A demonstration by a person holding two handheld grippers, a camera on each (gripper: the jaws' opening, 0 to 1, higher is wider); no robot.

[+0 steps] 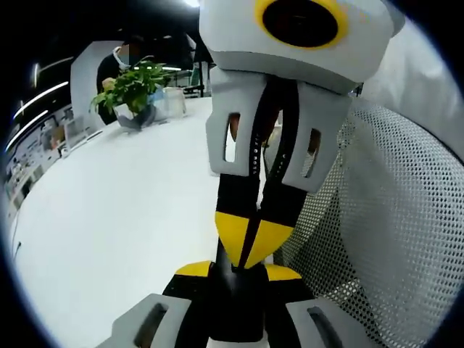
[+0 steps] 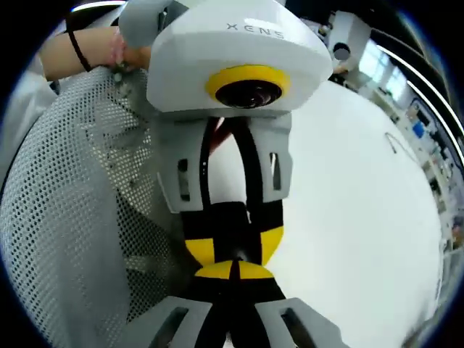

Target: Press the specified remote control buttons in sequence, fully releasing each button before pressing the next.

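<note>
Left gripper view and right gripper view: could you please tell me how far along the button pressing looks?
Done: nothing that I can confirm; no press can be judged from these views. In hand: the right gripper, jaws shut, meets the left gripper tip to tip over the white table, beside mesh fabric. Left: apparently every button press.

Both views face each other closely, sharing the white table (image 1: 123,203).
</note>
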